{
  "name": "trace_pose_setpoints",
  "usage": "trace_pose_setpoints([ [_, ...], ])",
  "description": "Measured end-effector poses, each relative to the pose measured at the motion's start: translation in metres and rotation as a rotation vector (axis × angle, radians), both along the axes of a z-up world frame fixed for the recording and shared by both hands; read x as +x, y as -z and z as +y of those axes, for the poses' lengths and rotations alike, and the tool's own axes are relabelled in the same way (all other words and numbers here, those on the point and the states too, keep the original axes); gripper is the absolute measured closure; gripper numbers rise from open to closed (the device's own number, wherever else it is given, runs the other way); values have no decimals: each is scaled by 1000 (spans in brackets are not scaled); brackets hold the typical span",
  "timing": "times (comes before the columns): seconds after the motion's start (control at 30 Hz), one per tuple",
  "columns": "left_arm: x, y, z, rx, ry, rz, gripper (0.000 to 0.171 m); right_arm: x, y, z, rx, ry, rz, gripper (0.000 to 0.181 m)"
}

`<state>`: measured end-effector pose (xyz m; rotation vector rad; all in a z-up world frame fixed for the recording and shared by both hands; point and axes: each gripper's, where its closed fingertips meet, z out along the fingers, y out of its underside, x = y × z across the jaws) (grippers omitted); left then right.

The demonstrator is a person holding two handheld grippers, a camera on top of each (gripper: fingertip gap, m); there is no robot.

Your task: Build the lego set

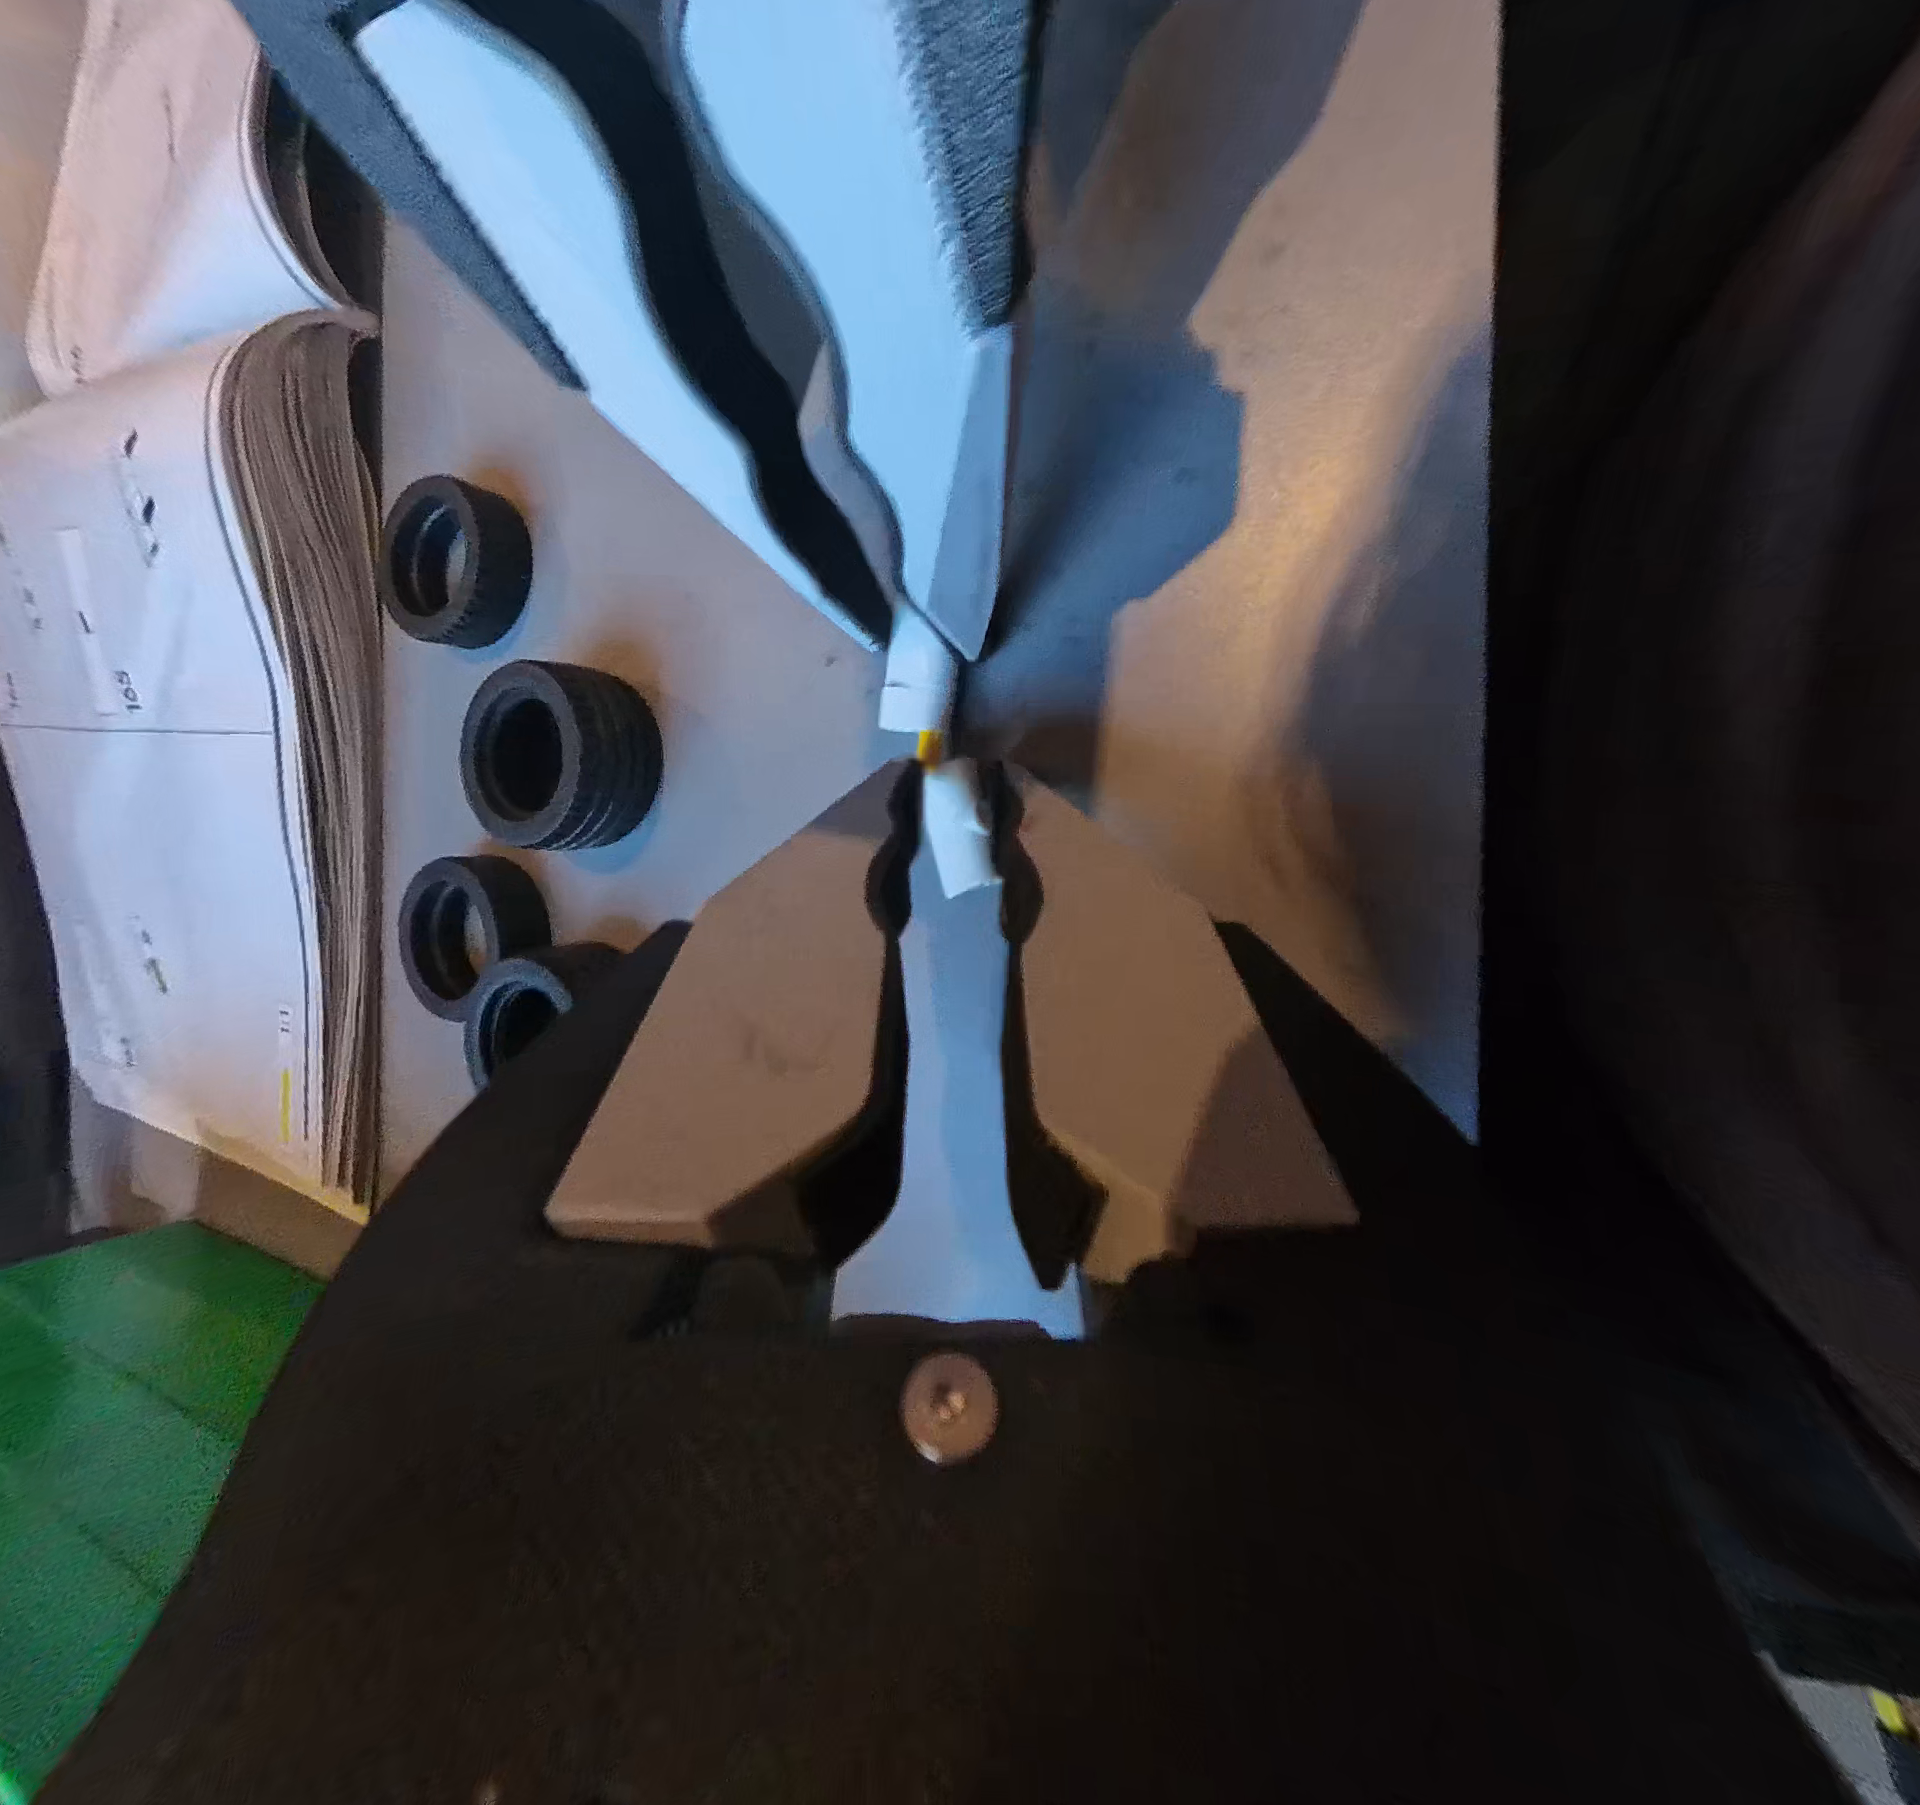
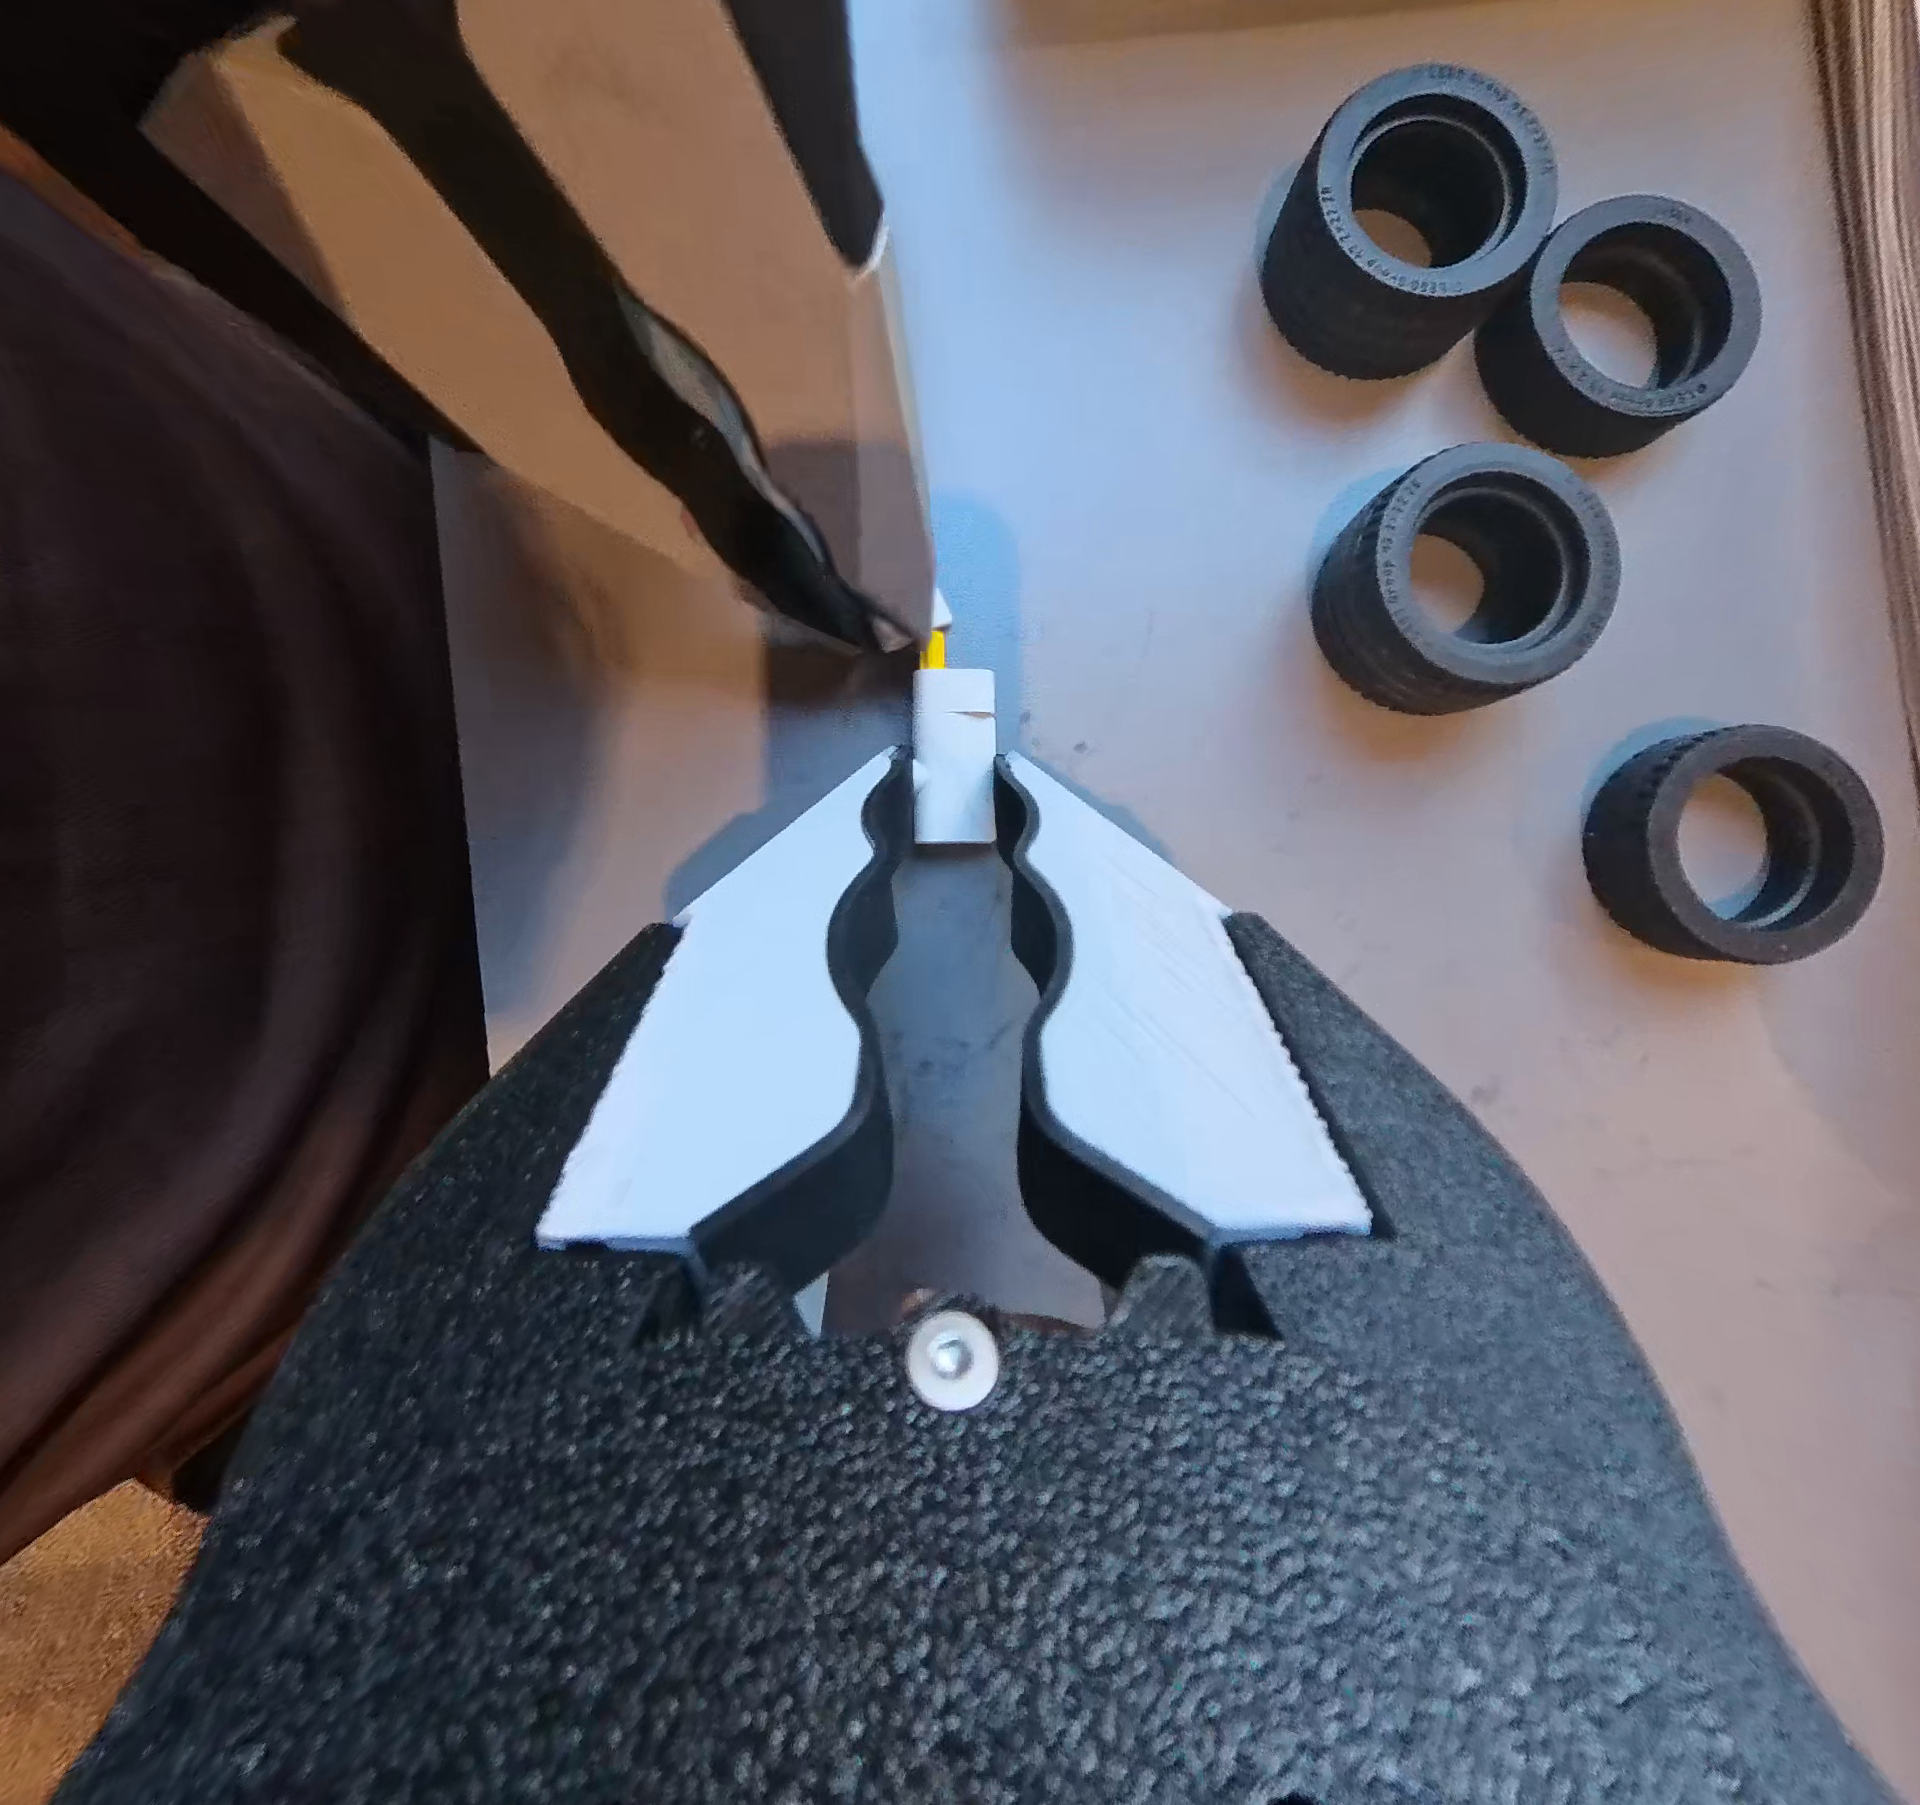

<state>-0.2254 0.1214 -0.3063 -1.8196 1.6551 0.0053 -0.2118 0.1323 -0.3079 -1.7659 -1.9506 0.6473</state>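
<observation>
Tip to tip over the table: the right claw [image 2: 948, 768] pinches a white piece [image 2: 951, 768] at its fingertips, and the left claw [image 1: 956, 789] grips its own white piece [image 1: 961, 836]. A yellow pin [image 2: 937, 652] sits between them, and four black tyres [image 2: 1465, 576] lie to the right claw's right.

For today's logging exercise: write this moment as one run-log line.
left gripper: shut on white piece | right gripper: shut on white connector | yellow pin between

Left hand-held gripper [image 1: 958, 779] and right hand-held gripper [image 2: 948, 768] tip to tip, jaws nearly closed.
</observation>
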Motion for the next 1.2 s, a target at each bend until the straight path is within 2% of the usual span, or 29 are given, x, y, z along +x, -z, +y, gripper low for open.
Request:
trace_pose_setpoints([
  [0.13, -9, -4, 1, -48, -36, -10, 146, 1, 0, 0, 23, -13, 12, 166],
  [0.27, -13, -2, -5, -132, -61, -31, 142, 0, -1, 0, 50, -28, 7, 166],
  [0.43, -17, 1, -2, -166, -53, -21, 162, 2, -2, -1, 66, -35, -4, 166],
  [0.6, -15, 1, 3, -105, -10, 33, 164, 2, -4, -5, 8, -22, 0, 166],
  [0.83, -13, 0, 5, -25, -2, 74, 165, 3, -1, -3, 11, 3, 11, 166],
  [1.2, -13, -1, 5, 34, 33, 74, 165, 4, -1, -2, -20, 19, 8, 166],
])
